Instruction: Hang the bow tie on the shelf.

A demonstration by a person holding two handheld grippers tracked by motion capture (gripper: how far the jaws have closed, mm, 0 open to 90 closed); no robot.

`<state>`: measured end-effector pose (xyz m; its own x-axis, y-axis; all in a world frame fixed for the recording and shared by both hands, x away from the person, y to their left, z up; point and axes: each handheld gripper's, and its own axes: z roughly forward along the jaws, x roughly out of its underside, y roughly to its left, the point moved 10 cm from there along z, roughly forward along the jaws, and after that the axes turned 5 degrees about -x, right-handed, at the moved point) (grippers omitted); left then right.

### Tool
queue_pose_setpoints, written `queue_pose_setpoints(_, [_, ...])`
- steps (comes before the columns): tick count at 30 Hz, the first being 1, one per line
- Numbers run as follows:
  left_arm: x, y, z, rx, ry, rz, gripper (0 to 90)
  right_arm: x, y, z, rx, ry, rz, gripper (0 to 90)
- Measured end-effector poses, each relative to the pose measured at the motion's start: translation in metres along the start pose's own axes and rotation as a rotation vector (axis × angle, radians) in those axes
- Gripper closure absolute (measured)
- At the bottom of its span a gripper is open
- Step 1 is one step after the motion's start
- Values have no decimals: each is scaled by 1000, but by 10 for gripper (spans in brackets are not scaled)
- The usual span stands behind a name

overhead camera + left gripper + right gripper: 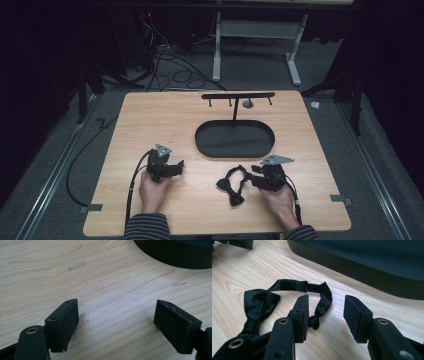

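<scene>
A black bow tie point(231, 186) with a looped strap lies on the wooden table point(150, 120), in front of a black oval tray point(235, 150). My right gripper point(254, 177) rests at the strap's right end, held by a hand. In the right gripper view the jaws stand open point(326, 302). The strap point(323, 296) curls into the gap just beside the left jaw, and the bow point(259, 302) lies to the left. My left gripper point(177, 167) sits apart to the left, open point(117, 307) over bare wood.
A black T-shaped stand point(237, 96) with small hooks rises from the back of the tray, whose wall point(175, 257) is close ahead of the left gripper. Cables trail off the table's left side. Floor rails run along both sides.
</scene>
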<state>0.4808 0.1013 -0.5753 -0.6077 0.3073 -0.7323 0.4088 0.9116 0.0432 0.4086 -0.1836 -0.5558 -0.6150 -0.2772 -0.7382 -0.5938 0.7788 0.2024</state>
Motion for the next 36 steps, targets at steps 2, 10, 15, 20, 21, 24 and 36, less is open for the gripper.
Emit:
queue_pose_setpoints(2, [0, 0, 0, 0, 0, 0, 205, 1, 1, 4, 2, 14, 8, 580])
queue_pose_setpoints(10, [0, 0, 0, -1, 0, 1, 204, 5, 0, 12, 1, 44, 9, 679])
queue_pose_setpoints(15, [0, 0, 0, 0, 0, 0, 207, 6, -2, 12, 28, 55, -32, 804])
queue_pose_setpoints(20, [0, 0, 0, 1, 0, 0, 208, 6, 1, 12, 52, 65, -76, 857])
queue_pose_setpoints(21, [0, 0, 0, 1, -1, -1, 208, 6, 1, 12, 52, 65, -76, 857])
queue_pose_setpoints(24, [0, 0, 0, 1, -1, 0, 209, 6, 1, 13, 56, 67, -88, 867])
queue_pose_setpoints(36, [0, 0, 0, 2, -3, -5, 211, 5, 4, 10, 36, 76, -85, 889])
